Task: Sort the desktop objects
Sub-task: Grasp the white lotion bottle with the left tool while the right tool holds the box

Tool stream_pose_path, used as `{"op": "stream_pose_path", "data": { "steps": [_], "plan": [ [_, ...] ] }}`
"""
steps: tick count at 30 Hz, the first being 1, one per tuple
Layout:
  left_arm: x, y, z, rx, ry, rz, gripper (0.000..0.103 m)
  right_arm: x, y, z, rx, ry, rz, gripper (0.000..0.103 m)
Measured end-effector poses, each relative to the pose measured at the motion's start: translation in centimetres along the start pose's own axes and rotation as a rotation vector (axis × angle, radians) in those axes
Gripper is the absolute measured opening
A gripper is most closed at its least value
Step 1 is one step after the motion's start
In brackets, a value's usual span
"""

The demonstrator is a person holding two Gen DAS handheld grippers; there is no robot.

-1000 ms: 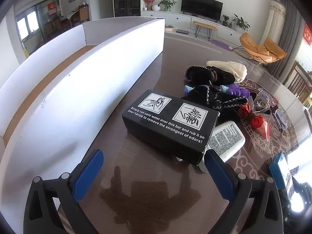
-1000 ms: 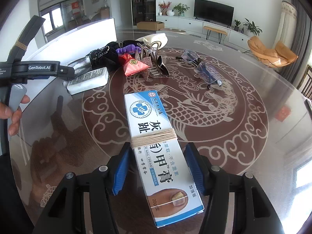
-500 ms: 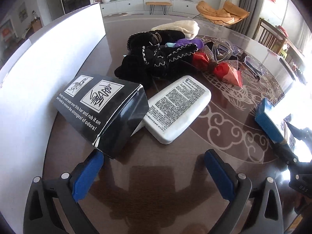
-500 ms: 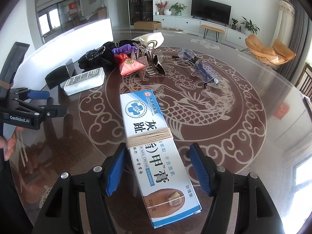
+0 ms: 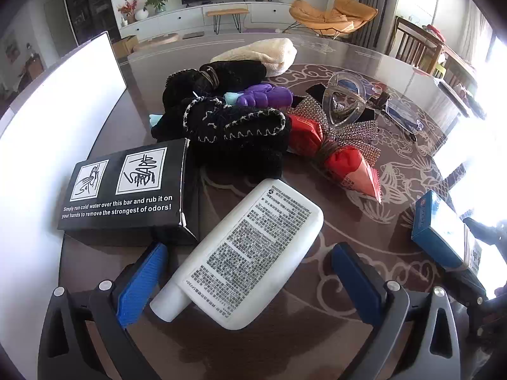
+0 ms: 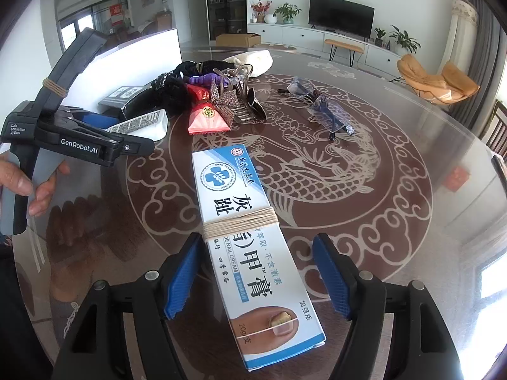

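My left gripper (image 5: 250,280) is open, its blue pads on either side of a white flat bottle (image 5: 250,247) lying on the table, not touching it. A black box (image 5: 123,190) lies just left of the bottle. My right gripper (image 6: 258,274) is open around a blue-and-white nail cream box (image 6: 250,240) bound with a rubber band, lying flat on the table. The left pad is close to the box; the right pad stands apart. The left gripper also shows in the right wrist view (image 6: 95,120), by the bottle (image 6: 142,125).
A pile beyond the bottle holds black knitted gloves (image 5: 234,126), a purple toy (image 5: 266,95), a cream cloth (image 5: 263,52), a red sachet (image 5: 345,161), a rhinestone bow and clear hair claw (image 5: 345,101). Glasses (image 6: 326,107) lie right. A white divider box (image 5: 47,120) stands left.
My left gripper has swung right from the black box and moved forward over the white bottle, which now lies between its pads. My right gripper has opened slightly wider around the nail cream box.
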State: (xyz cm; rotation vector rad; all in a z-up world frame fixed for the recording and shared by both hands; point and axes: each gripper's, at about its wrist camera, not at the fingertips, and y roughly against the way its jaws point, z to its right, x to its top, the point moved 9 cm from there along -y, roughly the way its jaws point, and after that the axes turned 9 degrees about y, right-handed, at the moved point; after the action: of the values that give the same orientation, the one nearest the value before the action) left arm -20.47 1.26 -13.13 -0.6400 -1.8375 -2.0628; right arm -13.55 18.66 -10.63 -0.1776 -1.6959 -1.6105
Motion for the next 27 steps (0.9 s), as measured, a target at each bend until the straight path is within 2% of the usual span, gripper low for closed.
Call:
{"op": "stream_pose_path", "data": {
  "steps": [3, 5, 6, 10, 13, 15, 16, 20, 22, 23, 25, 27],
  "plan": [
    [-0.1, 0.0, 0.6, -0.021, -0.035, 0.015, 0.103, 0.0, 0.0, 0.0, 0.0, 0.0, 0.0, 0.072],
    [-0.5, 1.0, 1.2, -0.042, -0.058, 0.057, 0.075, 0.0, 0.0, 0.0, 0.0, 0.0, 0.0, 0.072],
    [-0.7, 1.4, 1.2, -0.048, -0.062, 0.063, 0.053, 0.0, 0.0, 0.0, 0.0, 0.0, 0.0, 0.072],
    [-3.4, 2.9, 1.7, -0.04, -0.043, 0.048, 0.051, 0.0, 0.0, 0.1, -0.007, -0.004, -0.003, 0.075],
    [-5.4, 3.9, 1.7, -0.039, -0.016, 0.037, 0.051, -0.1, -0.1, 0.2, -0.002, -0.012, -0.008, 0.082],
    [-6.2, 4.4, 1.8, -0.047, -0.012, 0.033, 0.051, -0.1, 0.0, 0.1, 0.051, -0.021, 0.003, 0.09],
    [-6.5, 4.5, 1.8, -0.049, -0.013, 0.037, 0.051, 0.0, 0.0, 0.1, 0.079, -0.022, -0.002, 0.09],
    [-6.7, 4.9, 1.5, -0.066, 0.026, 0.052, 0.051, 1.0, -0.7, -0.2, 0.155, 0.036, -0.118, 0.089],
    [-6.7, 5.6, 1.3, -0.101, 0.07, 0.068, 0.051, 1.6, -1.2, -0.7, 0.159, 0.107, -0.165, 0.071],
    [-6.6, 6.3, 1.1, -0.107, 0.082, 0.086, 0.051, 1.7, -1.2, -0.8, 0.13, 0.158, -0.186, 0.048],
    [-6.4, 7.9, 0.6, -0.123, 0.1, 0.126, 0.051, 1.9, -0.6, -1.0, 0.11, 0.194, -0.228, 0.044],
    [-6.3, 9.7, -0.1, -0.135, 0.121, 0.166, 0.051, 2.5, 1.1, -1.1, 0.096, 0.21, -0.216, 0.044]
  ]
}}
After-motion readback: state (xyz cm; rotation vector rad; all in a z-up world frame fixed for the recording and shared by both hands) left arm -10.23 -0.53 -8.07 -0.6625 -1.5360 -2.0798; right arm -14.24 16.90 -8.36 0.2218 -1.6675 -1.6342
